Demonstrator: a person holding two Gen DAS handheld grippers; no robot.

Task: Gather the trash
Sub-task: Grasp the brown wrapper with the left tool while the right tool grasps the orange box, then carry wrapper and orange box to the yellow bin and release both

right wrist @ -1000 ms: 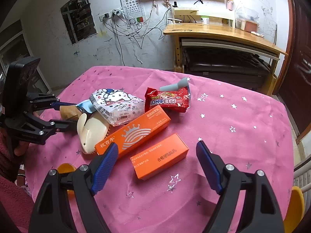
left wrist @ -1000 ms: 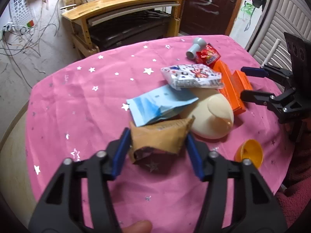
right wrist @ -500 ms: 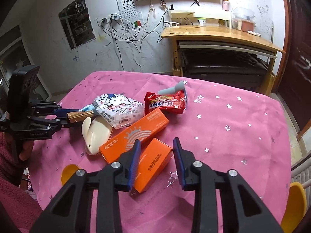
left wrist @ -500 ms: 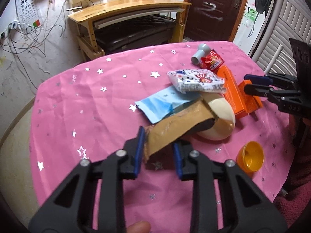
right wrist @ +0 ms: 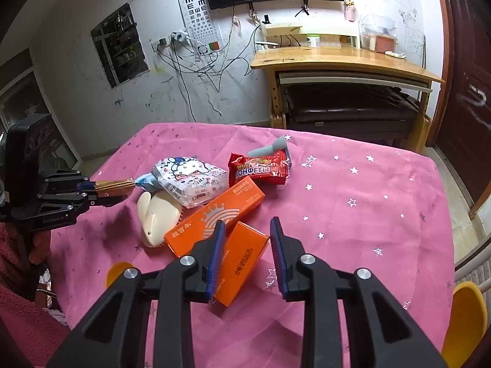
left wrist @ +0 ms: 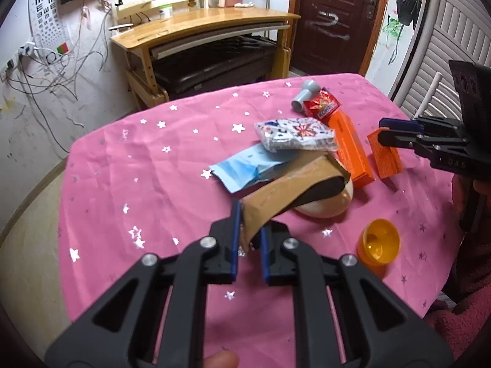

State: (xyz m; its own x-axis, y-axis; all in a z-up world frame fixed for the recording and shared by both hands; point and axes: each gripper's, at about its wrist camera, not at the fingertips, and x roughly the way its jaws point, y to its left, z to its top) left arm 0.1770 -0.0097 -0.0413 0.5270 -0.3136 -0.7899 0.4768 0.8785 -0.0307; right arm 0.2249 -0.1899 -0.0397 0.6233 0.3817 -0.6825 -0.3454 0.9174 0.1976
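Item 1. Left gripper (left wrist: 248,239): clenched on one end of a flattened brown paper wrapper with a dark inner face (left wrist: 294,184). The wrapper was raised clear of the pink star-printed tablecloth (left wrist: 138,168), its free end hanging over a cream rounded plastic object (left wrist: 325,205). Risk: the hold was only on the wrapper's edge, so thin paper could have torn or slid out under a quick swing; the drooping end could have dragged the cream object or the pale blue plastic packet (left wrist: 248,168) beside it.

Item 2. Right gripper (right wrist: 247,245): jaws closing about a small orange cardboard box (right wrist: 242,257), tilted with one end off the cloth. The left pad was against the box; contact on the right side could not be told for certain. Risk: a slanted, off-centre bite could have let the box pivot and drop, or crushed its thin walls.

Item 3. Remaining litter on the cloth: a long orange carton with a crown print (right wrist: 214,214) touching the small box; a white cartoon-printed pouch (right wrist: 190,181) lying partly on the cream object; a red foil sweet packet (right wrist: 260,168) with a grey plastic tube (right wrist: 267,150) at its far edge; a yellow plastic cap (left wrist: 380,242) near the table edge. Risk: lifting the small box could have nudged the long carton. No bin showed in either view, so the drop-off place could not be judged.
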